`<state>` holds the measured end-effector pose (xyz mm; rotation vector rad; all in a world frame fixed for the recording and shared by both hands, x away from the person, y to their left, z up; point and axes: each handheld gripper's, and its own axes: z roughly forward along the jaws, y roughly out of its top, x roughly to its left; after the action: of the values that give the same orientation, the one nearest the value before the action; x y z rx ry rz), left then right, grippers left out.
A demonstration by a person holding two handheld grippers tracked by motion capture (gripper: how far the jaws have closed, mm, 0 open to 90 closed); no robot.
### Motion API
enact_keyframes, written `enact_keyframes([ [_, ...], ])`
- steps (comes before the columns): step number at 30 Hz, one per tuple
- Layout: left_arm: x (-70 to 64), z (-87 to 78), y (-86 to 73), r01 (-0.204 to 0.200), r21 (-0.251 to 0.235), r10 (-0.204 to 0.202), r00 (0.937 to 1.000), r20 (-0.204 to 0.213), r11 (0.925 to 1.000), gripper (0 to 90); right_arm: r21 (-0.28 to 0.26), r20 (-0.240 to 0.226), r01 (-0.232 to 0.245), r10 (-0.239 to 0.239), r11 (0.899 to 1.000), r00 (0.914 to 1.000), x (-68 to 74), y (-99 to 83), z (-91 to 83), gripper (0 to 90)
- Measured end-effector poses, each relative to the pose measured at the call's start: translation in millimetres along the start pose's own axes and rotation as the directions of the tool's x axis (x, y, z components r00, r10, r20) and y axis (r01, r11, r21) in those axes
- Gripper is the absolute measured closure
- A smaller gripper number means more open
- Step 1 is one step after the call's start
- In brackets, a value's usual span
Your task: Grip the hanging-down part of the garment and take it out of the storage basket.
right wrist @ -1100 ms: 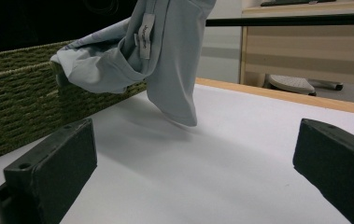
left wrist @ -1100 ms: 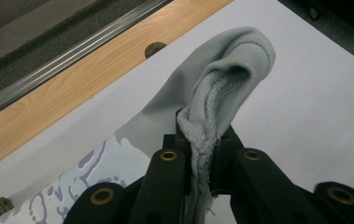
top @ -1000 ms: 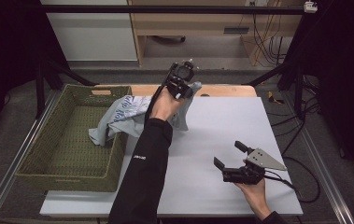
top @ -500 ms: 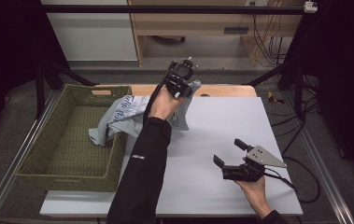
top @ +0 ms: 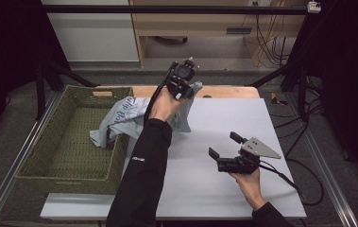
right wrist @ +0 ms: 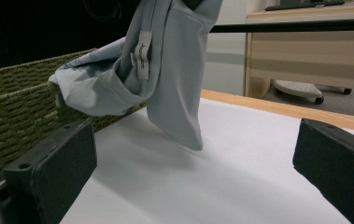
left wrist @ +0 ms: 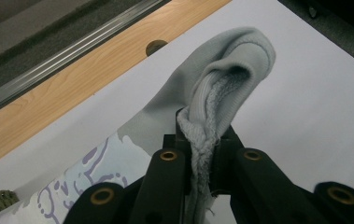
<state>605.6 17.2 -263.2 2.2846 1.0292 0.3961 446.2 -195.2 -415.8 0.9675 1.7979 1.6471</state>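
A pale grey garment (top: 120, 116) with a printed pattern hangs from my left gripper (top: 182, 85), which is raised above the far middle of the white table (top: 214, 184). The jaws are shut on its ribbed hem (left wrist: 221, 93). The cloth drapes down over the rim of the green woven basket (top: 49, 156) at the left. In the right gripper view the garment (right wrist: 165, 70) hangs with a small white label (right wrist: 143, 53) showing, its lower tip just above the table. My right gripper (top: 226, 146) rests low near the front right, open and holding nothing.
A wooden strip (top: 228, 91) with a round hole runs along the table's far edge. Beyond it stand a wooden bench (top: 214, 23) and black frame legs (top: 304, 66). A cable (top: 304, 184) trails from the right gripper over the table's right edge.
The right gripper has shifted slightly. The left gripper still holds the garment up in about the same place.
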Motion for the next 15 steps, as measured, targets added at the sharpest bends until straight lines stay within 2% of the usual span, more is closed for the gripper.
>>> enact_keyframes([
  [1,0.1,-0.3,-0.1,-0.001,0.001,0.001,1.0,0.001,1.0,83.9,-0.013,-0.002,0.024,-0.024,1.0,0.9997,-0.6,1.3,4.6,0.2],
  [3,0.4,-1.4,0.0,0.0,0.001,0.0,1.0,0.001,1.0,83.9,-0.005,0.0,0.011,-0.011,1.0,0.9999,1.2,4.9,10.9,0.2],
  [4,0.3,-2.1,0.2,-0.001,0.0,0.001,1.0,0.0,1.0,83.9,0.0,0.0,0.022,-0.022,1.0,0.9997,1.0,6.3,14.1,0.2],
  [5,0.4,-3.1,0.3,-0.002,-0.002,0.002,1.0,0.0,1.0,83.9,-0.002,-0.006,0.003,-0.003,1.0,1.0,3.1,8.2,18.0,0.2],
  [7,0.4,-4.7,0.0,-0.004,-0.003,0.004,1.0,0.002,1.0,83.9,0.008,-0.01,0.059,-0.059,0.998,0.9982,0.9,9.9,24.4,0.2],
  [11,1.7,-8.1,-1.5,-0.003,-0.008,0.003,1.0,0.003,1.0,83.9,0.008,-0.02,0.045,-0.045,0.999,0.9988,6.0,14.2,37.8,0.2],
  [15,3.3,-11.2,-1.4,0.001,-0.012,-0.001,1.0,0.006,0.9999,83.9,0.024,-0.023,0.058,-0.057,0.998,0.9981,8.8,16.7,51.3,0.2],
])
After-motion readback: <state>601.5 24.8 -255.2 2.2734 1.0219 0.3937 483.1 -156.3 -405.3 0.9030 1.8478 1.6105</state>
